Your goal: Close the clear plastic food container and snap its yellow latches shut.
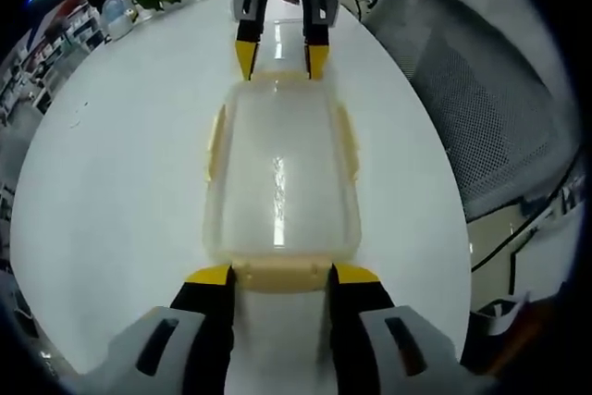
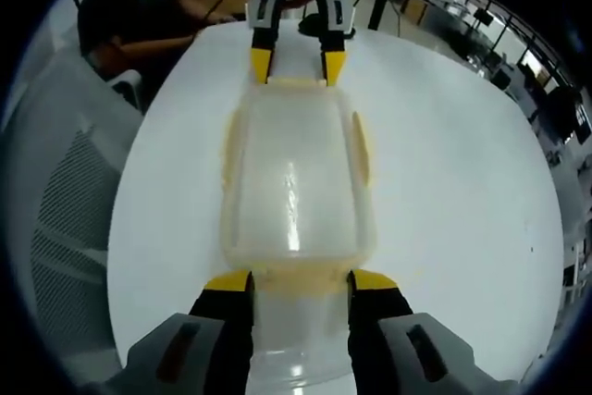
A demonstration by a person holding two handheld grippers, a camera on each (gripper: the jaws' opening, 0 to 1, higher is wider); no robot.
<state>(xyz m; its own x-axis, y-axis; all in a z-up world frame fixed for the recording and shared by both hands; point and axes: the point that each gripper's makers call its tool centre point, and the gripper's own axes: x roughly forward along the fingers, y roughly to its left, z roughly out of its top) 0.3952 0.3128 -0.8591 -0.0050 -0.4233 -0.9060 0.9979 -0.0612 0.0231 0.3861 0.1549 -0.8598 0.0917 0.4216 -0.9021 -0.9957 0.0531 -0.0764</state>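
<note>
Two grippers, left gripper (image 1: 280, 274) and right gripper (image 2: 301, 280), face each other with jaws parted at opposite end latches of the lidded container (image 1: 280, 178) (mid-table (image 1: 111, 191))

**Two cameras facing each other across the container**

Your left gripper view looks steeply down along its own jaws at the white table (image 1: 111, 182), very near, with the clear container (image 1: 282, 178) at frame centre and the right gripper (image 1: 280, 60) opposite at upper centre. Your right gripper view faces back the other way, equally near, with the left gripper (image 2: 298, 66) at upper centre. Both share the container (image 2: 296, 182) and the table (image 2: 462, 191) around it.
</note>
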